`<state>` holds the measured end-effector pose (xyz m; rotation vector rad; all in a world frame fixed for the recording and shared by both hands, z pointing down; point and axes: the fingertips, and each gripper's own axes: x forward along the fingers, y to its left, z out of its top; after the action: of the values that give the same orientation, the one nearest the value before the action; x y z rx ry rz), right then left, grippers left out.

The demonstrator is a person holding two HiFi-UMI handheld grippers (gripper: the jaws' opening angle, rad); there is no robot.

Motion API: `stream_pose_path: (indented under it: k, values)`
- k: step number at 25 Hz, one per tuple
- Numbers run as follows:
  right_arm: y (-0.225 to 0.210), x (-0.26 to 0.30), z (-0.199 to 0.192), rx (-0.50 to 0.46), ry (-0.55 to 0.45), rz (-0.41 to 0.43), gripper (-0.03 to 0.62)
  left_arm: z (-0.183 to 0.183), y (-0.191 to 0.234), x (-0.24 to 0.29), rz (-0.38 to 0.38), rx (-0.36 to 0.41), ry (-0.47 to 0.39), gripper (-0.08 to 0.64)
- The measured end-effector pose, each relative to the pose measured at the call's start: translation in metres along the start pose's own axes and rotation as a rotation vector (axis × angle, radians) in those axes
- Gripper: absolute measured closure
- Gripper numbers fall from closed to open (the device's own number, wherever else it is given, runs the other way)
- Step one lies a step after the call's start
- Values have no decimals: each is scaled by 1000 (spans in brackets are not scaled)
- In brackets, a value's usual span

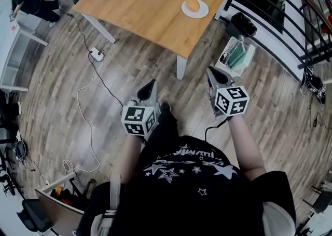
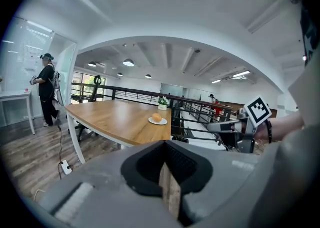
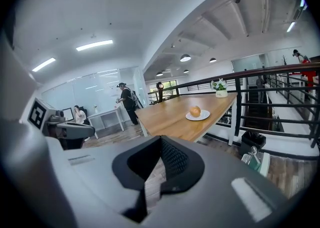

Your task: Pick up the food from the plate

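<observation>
Grey-brown plank flooring (image 1: 62, 100) is filling most of the head view, and a light wooden table (image 1: 150, 1) is standing across the upper middle of the frame. Round orange-brown food (image 1: 192, 4) is sitting on a small white plate (image 1: 203, 12) near the table's right-hand edge, upper centre-right, well apart from both tools. Lower down, the left gripper (image 1: 150, 85) and the right gripper (image 1: 212, 73) are hanging side by side over the floor, each pointing up-frame toward the table with its jaws pressed together on nothing.
</observation>
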<state>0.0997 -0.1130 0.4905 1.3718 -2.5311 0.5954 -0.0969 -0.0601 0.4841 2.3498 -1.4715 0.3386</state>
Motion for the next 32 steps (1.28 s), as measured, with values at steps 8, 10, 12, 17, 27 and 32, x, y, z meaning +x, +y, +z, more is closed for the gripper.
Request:
stream_pose_path:
  k: [8, 10, 12, 17, 27, 32]
  values:
    - [-12, 54, 37, 11, -11, -57, 592, 35, 42, 41, -54, 13, -8, 558]
    - [-12, 66, 44, 8, -11, -63, 592, 38, 55, 47, -58, -3, -5, 558]
    - [-12, 77, 51, 4, -13, -72, 591, 41, 67, 52, -67, -30, -2, 558]
    - [-14, 97, 66, -6, -18, -122, 580, 46, 93, 66, -94, -39, 12, 558]
    - [0, 111, 66, -20, 10, -145, 458, 55, 104, 77, -180, -85, 3, 558]
    - [-13, 119, 64, 0, 19, -154, 393, 52, 104, 85, -179, -69, 23, 558]
